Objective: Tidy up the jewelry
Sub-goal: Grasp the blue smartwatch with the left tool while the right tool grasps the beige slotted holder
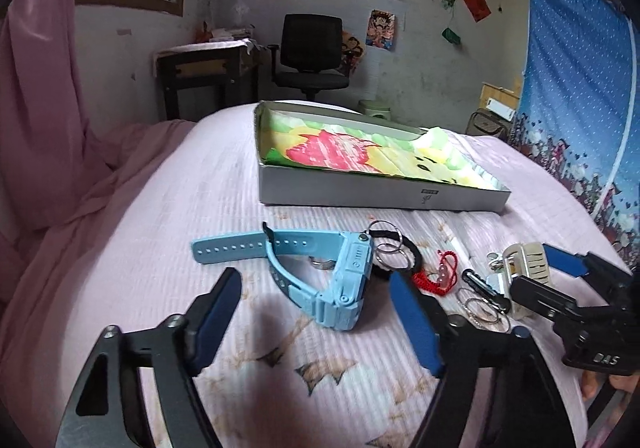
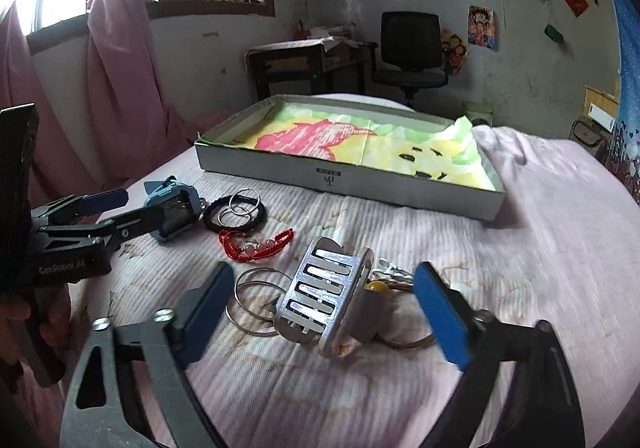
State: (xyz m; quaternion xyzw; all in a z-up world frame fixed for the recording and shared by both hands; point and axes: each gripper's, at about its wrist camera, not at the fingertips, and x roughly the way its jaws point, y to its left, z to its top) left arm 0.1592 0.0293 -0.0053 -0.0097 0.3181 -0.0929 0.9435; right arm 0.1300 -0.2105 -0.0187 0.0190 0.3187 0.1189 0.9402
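Observation:
A light blue watch (image 1: 320, 276) lies on the pink bedspread between the open fingers of my left gripper (image 1: 316, 300); it also shows in the right wrist view (image 2: 174, 208). My right gripper (image 2: 326, 300) is open around a silver slotted bangle (image 2: 324, 296), also seen in the left wrist view (image 1: 524, 272). A black band with metal rings (image 2: 236, 212), a red bead bracelet (image 2: 256, 244) and loose silver rings (image 2: 256, 300) lie between the grippers. A shallow grey box (image 2: 400, 188) with a colourful liner sits behind them.
The bed (image 2: 520, 248) fills the foreground. Pink curtains (image 2: 116, 88) hang at left. A desk (image 2: 304, 64) and black office chair (image 2: 412, 52) stand by the far wall. A blue patterned cloth (image 1: 580, 120) hangs at right.

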